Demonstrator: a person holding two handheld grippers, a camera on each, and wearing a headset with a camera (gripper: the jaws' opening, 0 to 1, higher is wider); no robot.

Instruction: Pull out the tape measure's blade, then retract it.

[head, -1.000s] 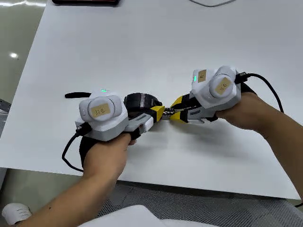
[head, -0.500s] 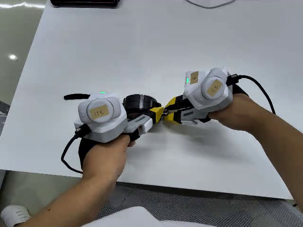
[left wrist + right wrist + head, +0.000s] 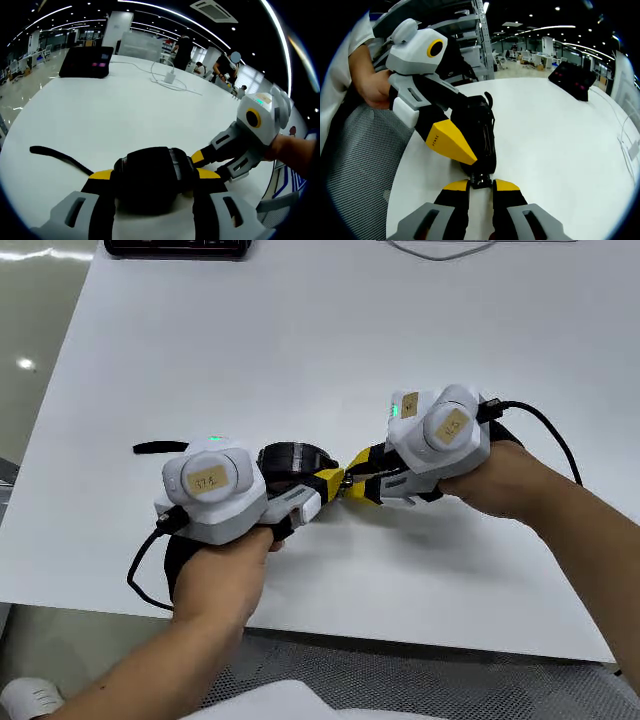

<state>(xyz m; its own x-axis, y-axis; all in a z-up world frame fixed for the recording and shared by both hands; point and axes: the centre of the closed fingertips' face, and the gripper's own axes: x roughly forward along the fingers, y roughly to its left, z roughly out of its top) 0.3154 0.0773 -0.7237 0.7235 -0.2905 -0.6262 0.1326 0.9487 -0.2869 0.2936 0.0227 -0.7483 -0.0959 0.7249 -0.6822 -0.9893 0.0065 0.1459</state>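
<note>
Tape measure (image 3: pixel 290 458) partly hidden by left hand-held gripper (image 3: pixel 154 175).

Beyond the tape measure (image 3: pixel 292 460) we have bare white tabletop (image 3: pixel 300 330). A black device (image 3: pixel 85 61) and a corded charger (image 3: pixel 170 78) stand near its far edge.

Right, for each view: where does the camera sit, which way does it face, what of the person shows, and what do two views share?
Head view: on the headset, looking down at the table; left hand, right hand, left gripper, right gripper show.
Left gripper view: on that gripper, facing across the table over the tape; right hand shows.
Right gripper view: on that gripper, facing the person; left hand shows.
Both gripper views share the tape.
</note>
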